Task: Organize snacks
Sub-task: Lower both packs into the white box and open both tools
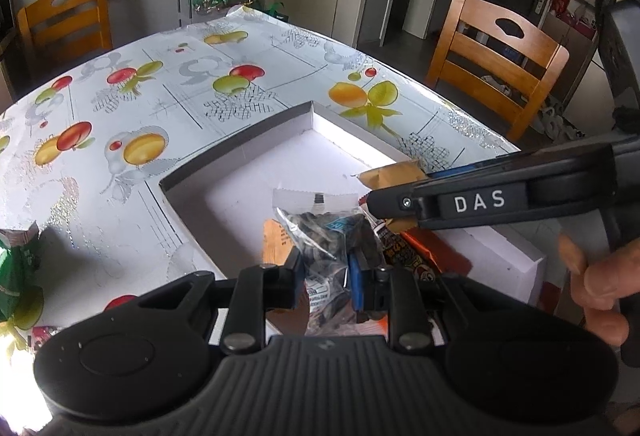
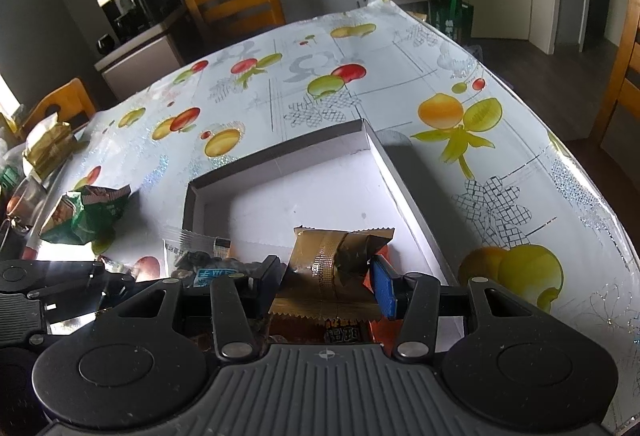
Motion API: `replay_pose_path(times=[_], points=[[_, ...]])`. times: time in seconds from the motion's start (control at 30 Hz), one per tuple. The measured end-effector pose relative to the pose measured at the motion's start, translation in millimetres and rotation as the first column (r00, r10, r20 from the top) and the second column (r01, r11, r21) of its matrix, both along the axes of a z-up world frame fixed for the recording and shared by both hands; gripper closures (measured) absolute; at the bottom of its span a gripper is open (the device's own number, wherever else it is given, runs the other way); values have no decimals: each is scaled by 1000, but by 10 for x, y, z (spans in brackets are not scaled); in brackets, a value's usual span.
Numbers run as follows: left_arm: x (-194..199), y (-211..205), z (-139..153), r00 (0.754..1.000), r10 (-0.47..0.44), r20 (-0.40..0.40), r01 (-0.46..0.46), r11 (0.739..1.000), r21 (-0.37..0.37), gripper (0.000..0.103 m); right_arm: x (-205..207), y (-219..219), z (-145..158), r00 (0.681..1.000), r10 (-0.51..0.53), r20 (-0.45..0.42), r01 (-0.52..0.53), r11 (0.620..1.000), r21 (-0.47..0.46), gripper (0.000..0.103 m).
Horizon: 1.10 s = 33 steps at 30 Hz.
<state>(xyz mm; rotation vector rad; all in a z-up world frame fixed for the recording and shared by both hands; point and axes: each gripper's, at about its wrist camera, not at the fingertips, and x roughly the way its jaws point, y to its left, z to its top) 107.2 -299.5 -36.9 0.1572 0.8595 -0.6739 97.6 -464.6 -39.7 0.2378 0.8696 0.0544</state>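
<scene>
Left wrist view: left gripper (image 1: 327, 276) is clamping a clear plastic packet of dark snack pieces (image 1: 328, 236), jaws narrow, pads pressing on both sides of its lower half. The packet is hanging between the fingers over the near end of the shallow white cardboard box (image 1: 240, 171), which is sitting on the tabletop (image 1: 120, 107) under a fruit-print cloth. Right gripper (image 1: 380, 207) is coming in from the right edge, just beside the clear packet, with a gold-brown foil wrapper (image 1: 394, 173) sticking out past its tips. An orange printed snack bag (image 1: 420, 256) is lying in the box below both. A green snack bag (image 1: 18, 268) is sitting on the tabletop at far left, well apart from the box.

Right wrist view: right gripper (image 2: 332, 278) is holding the gold-brown foil wrapper (image 2: 340, 248) at medium width, wrapper crumpled between the black pad and the blue pad (image 2: 384, 290), over the near end of the box (image 2: 280, 159). The clear packet (image 2: 204, 260) is showing just left of it, with the left gripper's body at the left edge. The green bag (image 2: 88, 213) is lying left of the box, on the cloth.
</scene>
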Motion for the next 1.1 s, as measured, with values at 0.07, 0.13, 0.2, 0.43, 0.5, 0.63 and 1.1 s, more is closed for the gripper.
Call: replay_pose_path(times=[0.07,0.13,0.2,0.43,0.5,0.63,1.1], points=[[5,-1,-15,1000,0,-9,0,1000,-7,83,4,-1,-9,1000,1,-5,-1,1000,-1,53],[4,-5,-20,1000,-2,-9,2,1000,-8,83,7,1,-16,1000,2,-8,-2,1000,-2,53],[4,-16,-18,1000,-1,-7,1,1000,-7,83,5,3,-19,1000,5,-11,-5,1000,-3,53],[6,-21,-15,1000,2,-8,-2,1000,-9,83,17,7,-38,1000,8,-15,-8,1000,-9,53],[5,-18,-17,1000,2,-8,-2,1000,-9,83,15,10,-30,1000,9,-10,-9,1000,-11,53],[-2,-25,-12,1000,11,2,-11,1000,-1,65,12,6,-11,1000,6,-3,-7,1000,-13,52],[-86,7,94,997,12,79,-12,1000,-9,39,18,2,117,999,-6,48,7,1000,-23,42]])
